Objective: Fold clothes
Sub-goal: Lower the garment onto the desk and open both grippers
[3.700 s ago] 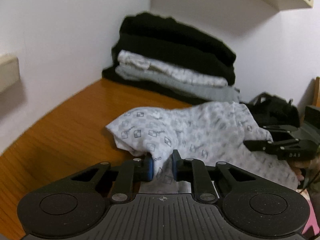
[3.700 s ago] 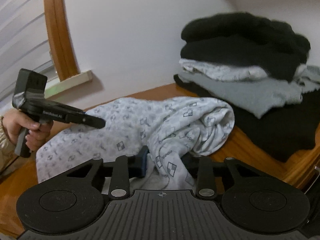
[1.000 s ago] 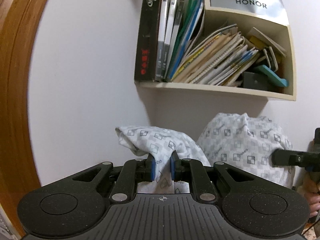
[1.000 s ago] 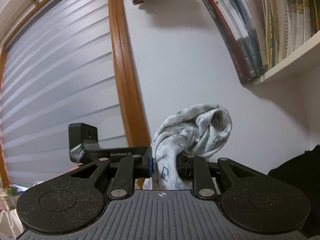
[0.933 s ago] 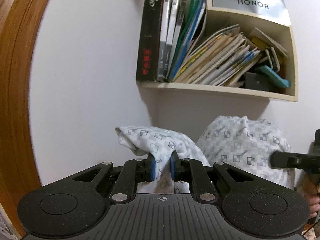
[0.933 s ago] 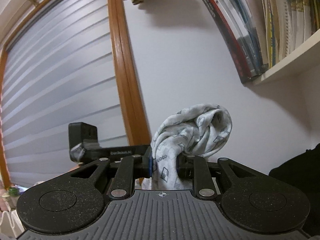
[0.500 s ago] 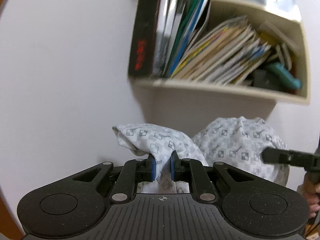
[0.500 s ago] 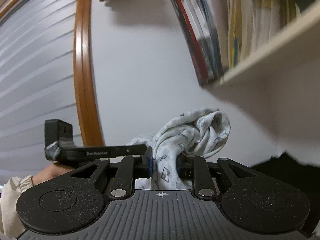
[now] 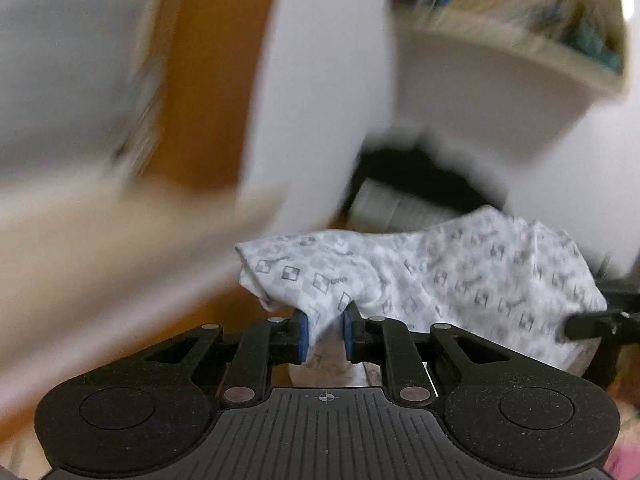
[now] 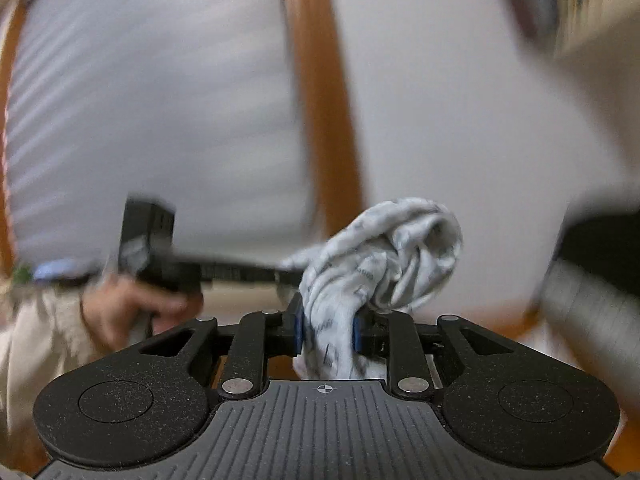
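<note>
Patterned white garment (image 9: 460,276) stretched sideways between both grippers, left gripper (image 9: 325,334) clamped on one bunched end, right gripper (image 10: 327,330) pinching the other, jaws just easing wider.

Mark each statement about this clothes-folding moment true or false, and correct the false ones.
1. The left gripper is clamped on the patterned white garment. True.
2. The right gripper is empty. False: the same patterned cloth is bunched between its pads.
3. The garment is plain black. False: it is white with grey square prints.
4. A hand holding the other gripper shows in the right wrist view. True.
5. A stack of folded clothes lies behind the garment. True, though blurred.
</note>
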A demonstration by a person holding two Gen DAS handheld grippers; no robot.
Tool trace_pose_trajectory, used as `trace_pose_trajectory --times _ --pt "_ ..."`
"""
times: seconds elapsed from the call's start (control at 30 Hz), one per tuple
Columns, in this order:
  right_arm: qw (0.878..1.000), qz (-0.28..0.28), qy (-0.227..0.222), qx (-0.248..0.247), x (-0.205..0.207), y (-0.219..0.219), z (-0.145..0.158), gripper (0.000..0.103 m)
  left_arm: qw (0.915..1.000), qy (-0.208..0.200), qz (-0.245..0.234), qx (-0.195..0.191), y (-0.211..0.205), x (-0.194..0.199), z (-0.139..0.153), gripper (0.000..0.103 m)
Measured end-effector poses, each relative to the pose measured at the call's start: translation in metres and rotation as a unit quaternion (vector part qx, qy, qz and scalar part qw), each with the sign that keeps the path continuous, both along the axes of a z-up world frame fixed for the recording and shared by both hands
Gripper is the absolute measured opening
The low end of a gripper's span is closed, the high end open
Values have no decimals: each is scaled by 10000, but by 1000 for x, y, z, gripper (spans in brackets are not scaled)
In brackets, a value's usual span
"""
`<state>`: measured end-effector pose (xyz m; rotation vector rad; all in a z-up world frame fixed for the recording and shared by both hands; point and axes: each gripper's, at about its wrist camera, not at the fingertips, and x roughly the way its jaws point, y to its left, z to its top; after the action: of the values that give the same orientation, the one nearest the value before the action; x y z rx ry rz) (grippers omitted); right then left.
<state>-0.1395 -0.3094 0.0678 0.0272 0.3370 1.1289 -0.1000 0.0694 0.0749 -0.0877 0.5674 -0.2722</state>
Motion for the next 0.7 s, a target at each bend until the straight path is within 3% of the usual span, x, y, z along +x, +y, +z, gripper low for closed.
trace_pose_trajectory --times 0.07,0.13,0.33,0.43,0.47,0.7 --pt "9981 386 278 -394 -13 19 -38 27 9997 222 130 37 22 -27 -20 20" --pt "9955 668 427 -527 -25 27 -55 32 9994 261 245 -15 40 -49 -28 23" --pt "9918 1070 153 -688 -46 12 -36 33 9961 167 852 -141 82 -87 -31 23" --pt "9863 1343 4 -961 -53 7 -29 51 9934 48 1117 -266 95 -96 -25 23" --pt "9843 1421 -51 -1048 -54 7 -27 56 9928 14 1161 -291 96 -97 -21 23" --pt "9793 1517 -246 -1318 -56 12 -29 56 9917 -110 1150 -571 62 -80 3 32"
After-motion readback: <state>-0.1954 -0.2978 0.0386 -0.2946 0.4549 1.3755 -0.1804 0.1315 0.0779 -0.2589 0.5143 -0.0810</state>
